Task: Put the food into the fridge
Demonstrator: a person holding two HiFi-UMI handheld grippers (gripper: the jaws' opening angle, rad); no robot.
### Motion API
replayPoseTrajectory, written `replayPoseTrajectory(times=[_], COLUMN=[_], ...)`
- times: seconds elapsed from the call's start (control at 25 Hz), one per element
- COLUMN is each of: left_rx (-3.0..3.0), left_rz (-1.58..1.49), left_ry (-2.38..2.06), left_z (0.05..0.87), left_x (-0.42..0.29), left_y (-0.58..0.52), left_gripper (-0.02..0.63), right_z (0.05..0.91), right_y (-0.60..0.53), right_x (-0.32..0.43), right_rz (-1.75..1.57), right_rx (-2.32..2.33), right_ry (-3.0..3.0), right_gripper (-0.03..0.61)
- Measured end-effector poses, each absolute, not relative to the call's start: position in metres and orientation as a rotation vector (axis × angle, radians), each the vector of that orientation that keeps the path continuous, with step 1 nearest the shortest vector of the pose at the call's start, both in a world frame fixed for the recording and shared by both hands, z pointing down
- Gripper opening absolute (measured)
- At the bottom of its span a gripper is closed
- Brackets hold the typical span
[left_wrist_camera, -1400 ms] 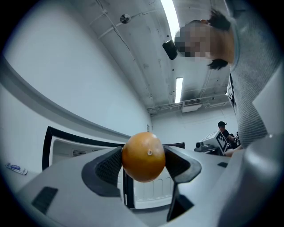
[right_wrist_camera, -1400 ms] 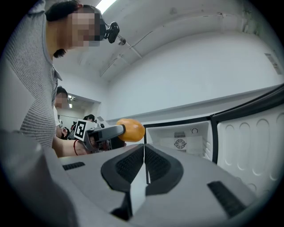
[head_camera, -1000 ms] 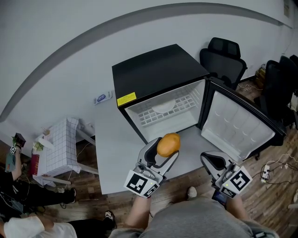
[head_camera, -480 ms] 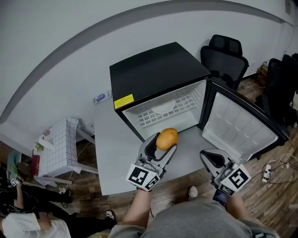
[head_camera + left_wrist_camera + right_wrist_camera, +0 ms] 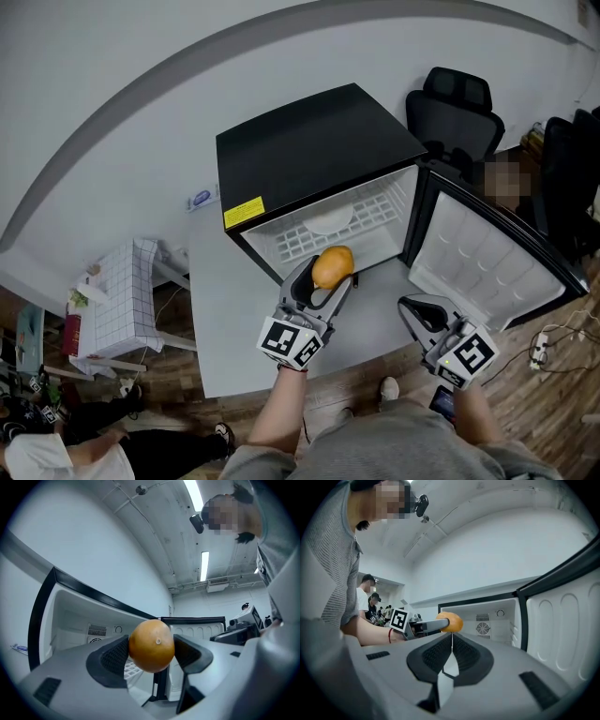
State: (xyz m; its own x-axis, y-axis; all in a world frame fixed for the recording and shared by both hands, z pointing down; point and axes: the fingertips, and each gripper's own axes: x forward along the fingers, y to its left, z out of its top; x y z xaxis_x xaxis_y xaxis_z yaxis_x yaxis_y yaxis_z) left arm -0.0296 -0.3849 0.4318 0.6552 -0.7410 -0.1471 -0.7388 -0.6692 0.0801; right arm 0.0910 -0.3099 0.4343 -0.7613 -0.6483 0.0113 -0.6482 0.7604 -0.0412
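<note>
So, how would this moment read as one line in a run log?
left gripper: shut on orange | right gripper: shut, empty | fridge: door open | orange: before the opening, not yet inside

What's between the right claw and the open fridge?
Only bare grey tabletop, shown in the head view; nothing stands between right claw and fridge.

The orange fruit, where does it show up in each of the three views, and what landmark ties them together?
Head view: the orange fruit is at centre, held in the left gripper, just in front of the fridge opening.
Left gripper view: near centre, gripped between the fingers.
Right gripper view: near centre, at the left gripper's tip.
Shared landmark: the open fridge, with its door swung right.
</note>
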Motion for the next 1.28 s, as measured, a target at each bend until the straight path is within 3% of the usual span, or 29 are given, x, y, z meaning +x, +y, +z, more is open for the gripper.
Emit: replayPoseTrajectory(times=[1.28], left_rx=[2.763], left_rz=[0.233], left_ry=[-1.641], left_z=[0.51], left_x=[-0.049], left_y=[-0.542], left_gripper=[0.308], right_z=[0.487], right_y=[-0.34], right_x=[0.086], right_rz=[-0.107], right_rx=[-1.057], right_ry=[3.041], right_gripper=[0.014])
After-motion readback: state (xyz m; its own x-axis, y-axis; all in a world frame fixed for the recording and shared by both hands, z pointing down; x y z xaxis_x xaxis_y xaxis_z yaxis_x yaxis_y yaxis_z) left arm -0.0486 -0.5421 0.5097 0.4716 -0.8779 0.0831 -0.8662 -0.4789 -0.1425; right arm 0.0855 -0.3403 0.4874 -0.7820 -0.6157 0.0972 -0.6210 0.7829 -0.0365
